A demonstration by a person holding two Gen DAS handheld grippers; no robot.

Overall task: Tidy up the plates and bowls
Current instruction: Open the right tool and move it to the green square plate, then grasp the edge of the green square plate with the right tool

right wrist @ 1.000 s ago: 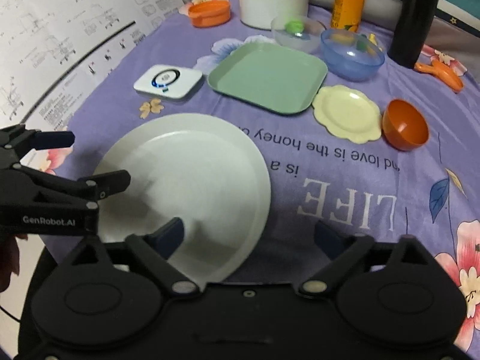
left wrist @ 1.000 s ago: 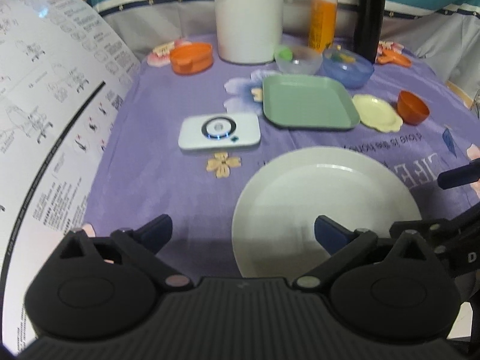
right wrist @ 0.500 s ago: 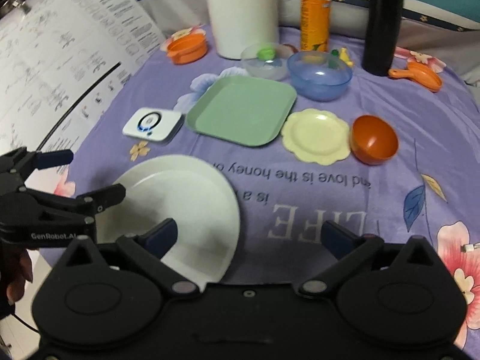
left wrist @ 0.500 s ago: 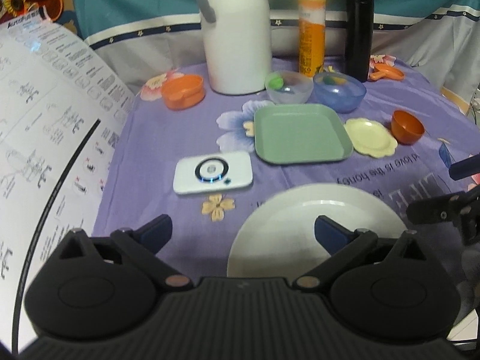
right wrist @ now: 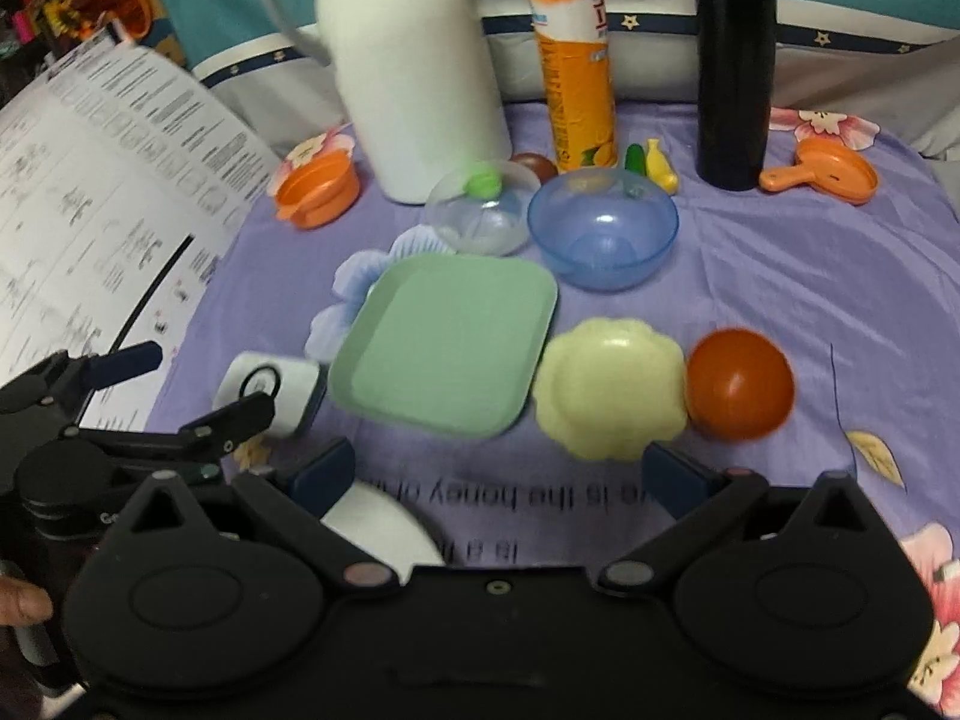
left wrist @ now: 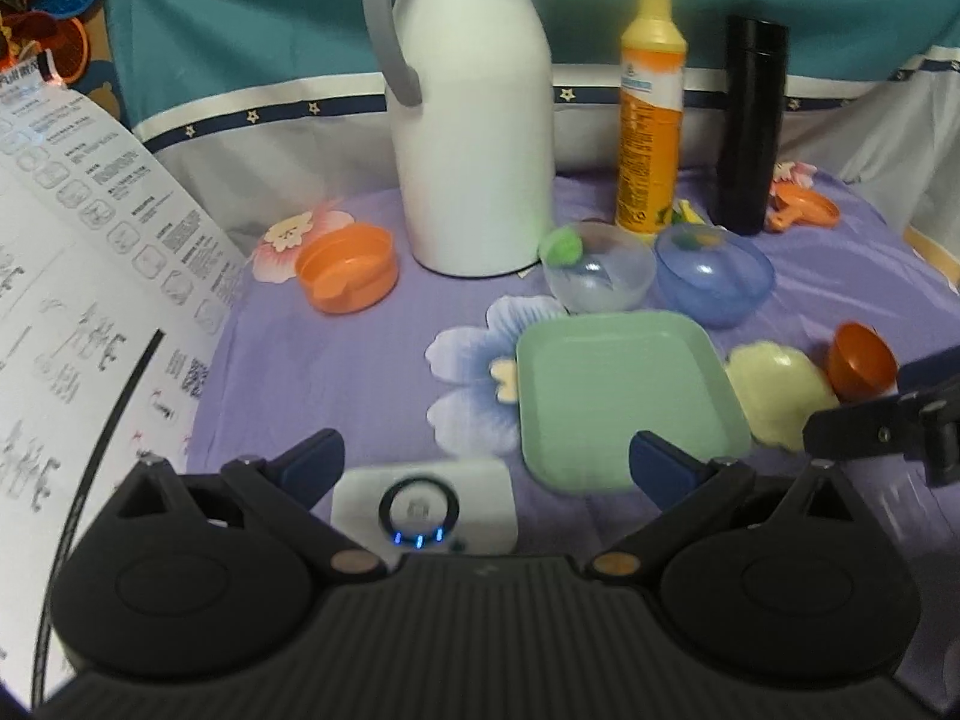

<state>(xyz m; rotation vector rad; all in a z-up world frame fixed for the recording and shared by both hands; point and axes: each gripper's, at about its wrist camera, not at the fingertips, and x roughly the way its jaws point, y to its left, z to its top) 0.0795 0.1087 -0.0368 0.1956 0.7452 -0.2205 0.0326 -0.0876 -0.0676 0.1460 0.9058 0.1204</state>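
Note:
A green square plate lies mid-table. Right of it are a pale yellow scalloped plate and an orange-red bowl. Behind are a clear bowl and a blue bowl. The big white plate shows only as a sliver under my right gripper. My left gripper is open and empty above the white device. My right gripper is open and empty, near the table's front.
A white device with blue lights lies left of the green plate. A white jug, yellow bottle, black flask, orange cup and orange toy pan stand at the back. A printed sheet curves up at left.
Both grippers have pulled back and tilted up. The white plate has slid out of the left view and almost out of the right view. Both stay open.

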